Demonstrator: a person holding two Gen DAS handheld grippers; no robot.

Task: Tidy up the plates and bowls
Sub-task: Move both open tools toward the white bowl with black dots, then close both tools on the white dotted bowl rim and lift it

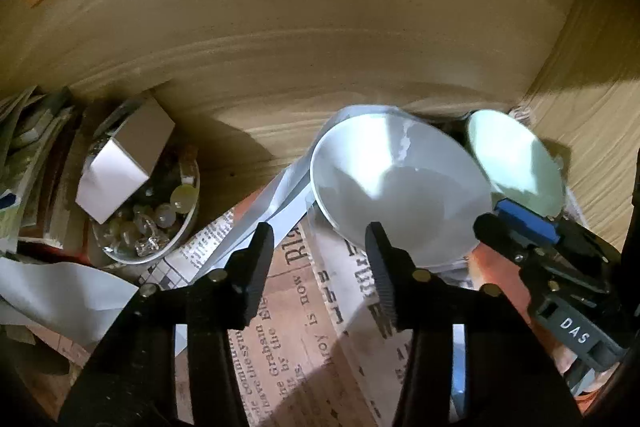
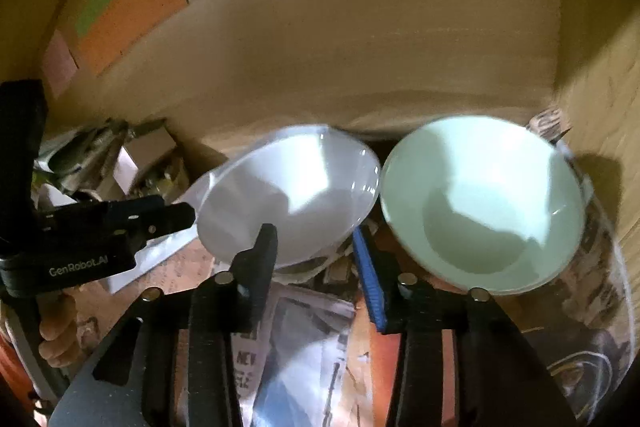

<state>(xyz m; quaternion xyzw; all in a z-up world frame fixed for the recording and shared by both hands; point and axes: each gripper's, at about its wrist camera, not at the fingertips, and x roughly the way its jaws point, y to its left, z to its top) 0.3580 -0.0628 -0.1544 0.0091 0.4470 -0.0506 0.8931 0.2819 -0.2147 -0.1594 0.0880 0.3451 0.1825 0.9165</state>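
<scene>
Only left wrist shows marble dish [image 1: 148,211]; left gripper [image 1: 320,267], right gripper [image 2: 316,267] both agape

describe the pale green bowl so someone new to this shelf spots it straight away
Start at the wooden back wall and follow it to its right-hand corner. Two bowls sit side by side there over newspaper. The pale green bowl is the one nearest the corner, mint-tinted, while its neighbour, the white bowl, lies to its left.
</scene>
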